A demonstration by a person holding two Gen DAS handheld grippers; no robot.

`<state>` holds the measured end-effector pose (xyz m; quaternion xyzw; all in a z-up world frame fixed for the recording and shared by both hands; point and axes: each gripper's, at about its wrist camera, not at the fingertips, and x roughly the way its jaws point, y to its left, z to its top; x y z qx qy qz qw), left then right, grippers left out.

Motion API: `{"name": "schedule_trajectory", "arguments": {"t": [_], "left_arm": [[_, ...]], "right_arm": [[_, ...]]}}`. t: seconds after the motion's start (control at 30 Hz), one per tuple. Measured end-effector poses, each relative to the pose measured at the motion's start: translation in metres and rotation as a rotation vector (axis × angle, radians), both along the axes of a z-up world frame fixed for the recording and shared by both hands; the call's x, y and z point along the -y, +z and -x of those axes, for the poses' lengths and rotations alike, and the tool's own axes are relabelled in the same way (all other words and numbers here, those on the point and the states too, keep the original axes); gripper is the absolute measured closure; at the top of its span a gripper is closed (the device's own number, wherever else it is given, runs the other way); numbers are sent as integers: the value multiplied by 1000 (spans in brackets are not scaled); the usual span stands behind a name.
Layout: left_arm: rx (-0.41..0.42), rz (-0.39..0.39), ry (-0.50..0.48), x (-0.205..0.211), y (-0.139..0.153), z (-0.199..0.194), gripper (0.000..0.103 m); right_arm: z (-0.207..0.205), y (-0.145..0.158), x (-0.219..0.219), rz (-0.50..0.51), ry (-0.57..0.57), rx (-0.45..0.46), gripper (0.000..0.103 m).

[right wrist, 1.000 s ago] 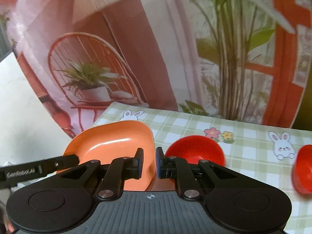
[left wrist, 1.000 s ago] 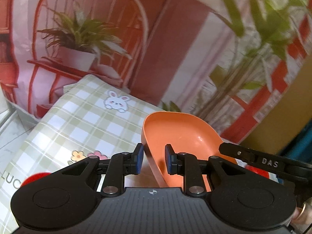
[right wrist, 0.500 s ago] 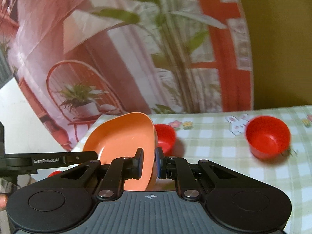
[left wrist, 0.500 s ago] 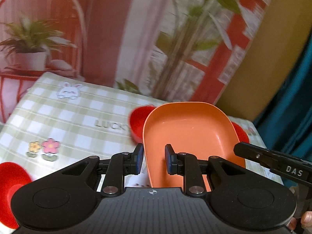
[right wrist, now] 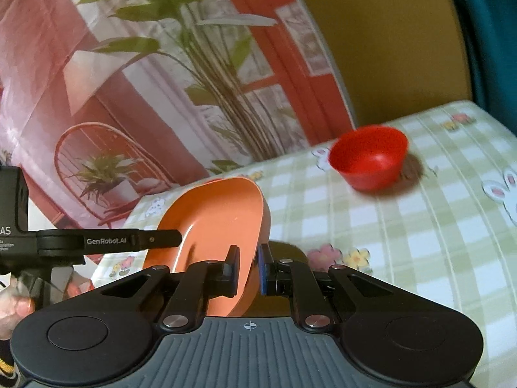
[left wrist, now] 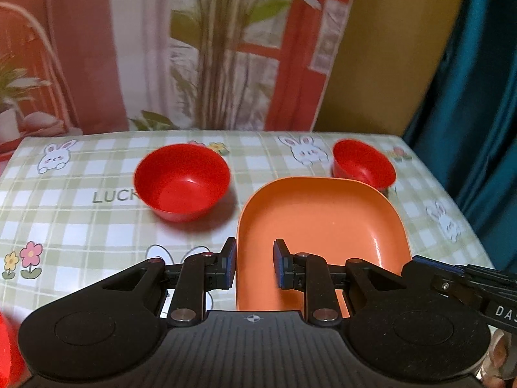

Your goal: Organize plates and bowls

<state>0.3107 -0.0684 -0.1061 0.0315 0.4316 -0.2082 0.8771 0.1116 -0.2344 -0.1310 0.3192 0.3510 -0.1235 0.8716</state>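
Note:
An orange square plate (left wrist: 323, 223) is held between both grippers above the checked tablecloth. My left gripper (left wrist: 255, 266) is shut on the plate's left rim. My right gripper (right wrist: 248, 273) is shut on its right rim; the plate (right wrist: 216, 223) looks tilted in the right wrist view. A large red bowl (left wrist: 181, 181) stands on the cloth to the left of the plate. A smaller red bowl (left wrist: 363, 163) stands behind the plate at the right, and it also shows in the right wrist view (right wrist: 370, 156).
The table with its green checked rabbit cloth (left wrist: 80, 220) ends at the right near a teal curtain (left wrist: 478, 97). A printed backdrop with plants (left wrist: 194, 48) hangs behind the table. A red object (left wrist: 6, 352) shows at the lower left edge.
Both grippers have carried the orange plate to the right across the table. The view has swung from the table's left end to the two red bowls.

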Motion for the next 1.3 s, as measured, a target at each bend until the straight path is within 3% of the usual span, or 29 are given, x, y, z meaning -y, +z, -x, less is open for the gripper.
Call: {"name": "schedule_trajectory", "arguments": {"t": [0.23, 0.63, 1.3], "left_arm": [[-22, -43, -25, 15, -12, 1, 78], [-29, -98, -33, 22, -26, -1, 78], [-10, -151, -57, 24, -38, 2, 77]], "right_arm": [[17, -17, 3, -58, -20, -21, 90], [16, -28, 2, -62, -11, -43, 90], [8, -31, -9, 19, 37, -100, 90]]}}
